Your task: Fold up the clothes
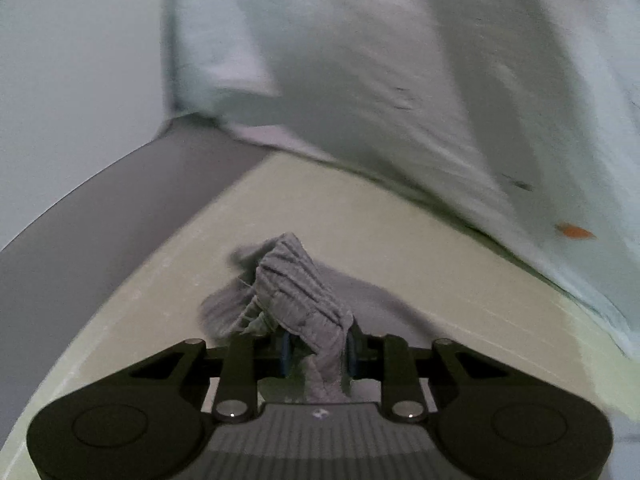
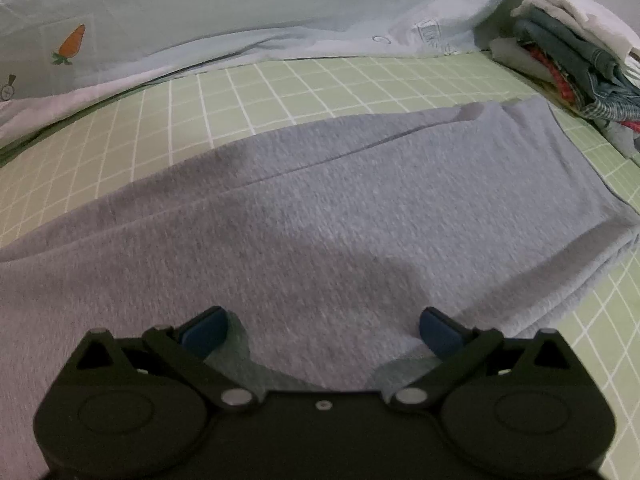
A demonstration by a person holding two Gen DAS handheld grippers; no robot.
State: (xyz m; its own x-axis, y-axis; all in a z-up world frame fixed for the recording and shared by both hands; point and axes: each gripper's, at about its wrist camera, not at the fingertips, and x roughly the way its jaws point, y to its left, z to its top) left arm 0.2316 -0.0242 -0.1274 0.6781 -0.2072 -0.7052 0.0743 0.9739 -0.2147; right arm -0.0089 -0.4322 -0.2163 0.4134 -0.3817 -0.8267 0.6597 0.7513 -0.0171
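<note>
Left claw (image 1: pixel 316 354) clenched on a bunched ribbed edge of the grey garment (image 1: pixel 296 292); the fabric rises from between the blue pads (image 1: pixel 285 354) toward 12 o'clock, then trails off to 2 o'clock onto the green bed sheet (image 1: pixel 360 216). Left view is motion-blurred. Pale blue quilt (image 1: pixel 400 60) with orange carrot prints fills 12 to 3 o'clock.

Right claw (image 2: pixel 322 330) released, jaws wide, low over the grey garment (image 2: pixel 320 200), which spreads flat from 9 to 3 o'clock on the checked green bed sheet (image 2: pixel 280 88); contact can't be told. Stack of folded clothes (image 2: pixel 572 52) at 2 o'clock, by the garment's far corner.
</note>
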